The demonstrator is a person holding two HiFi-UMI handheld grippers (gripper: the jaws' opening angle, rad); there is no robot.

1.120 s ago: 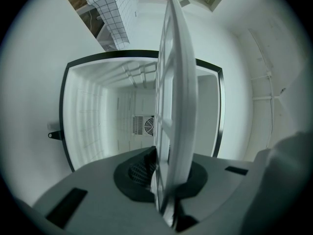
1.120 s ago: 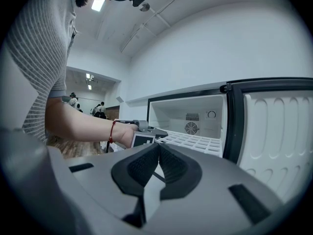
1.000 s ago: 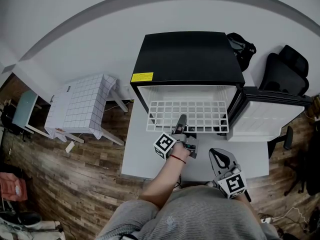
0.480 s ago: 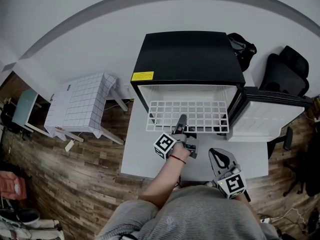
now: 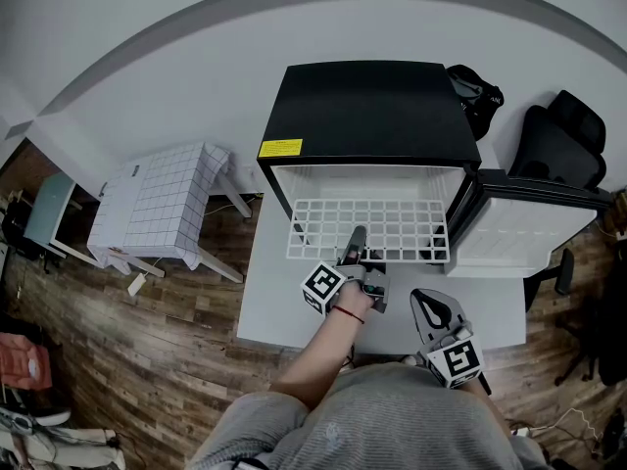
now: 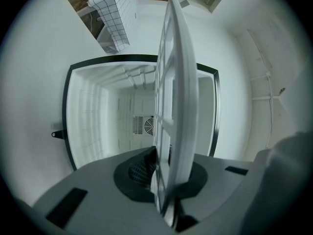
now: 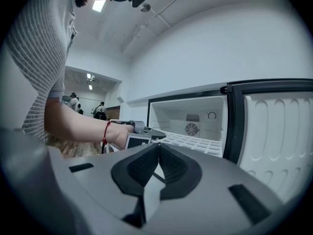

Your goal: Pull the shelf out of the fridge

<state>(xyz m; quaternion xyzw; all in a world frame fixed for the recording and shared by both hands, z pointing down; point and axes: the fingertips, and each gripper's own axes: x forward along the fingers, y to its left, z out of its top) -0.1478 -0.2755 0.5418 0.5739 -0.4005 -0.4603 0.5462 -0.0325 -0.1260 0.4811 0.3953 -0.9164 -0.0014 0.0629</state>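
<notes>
A person is standing in front of a small black fridge (image 5: pixel 367 106). Its door (image 5: pixel 534 231) is hanging wide open on the right side of the fridge. The white wire shelf (image 5: pixel 367 225) is sticking partway out of the front of the fridge, lying flat.

The left gripper (image 5: pixel 354 235) is holding the front edge of the shelf near its middle. Its jaws are pinching the white rim between them. The right gripper (image 5: pixel 427 302) is waiting in front of the fridge, a bit to the right and not touching the shelf. Its jaws are pressed together with nothing in them.

A yellow label (image 5: pixel 279 149) is sitting on the top left front corner of the fridge, but its writing is too small to read. On the back wall inside the fridge, a round fan (image 7: pixel 191 129) and a small dial (image 7: pixel 212 115) are showing. A little table with a checked cloth (image 5: pixel 157 209) is standing to the left of the fridge.
</notes>
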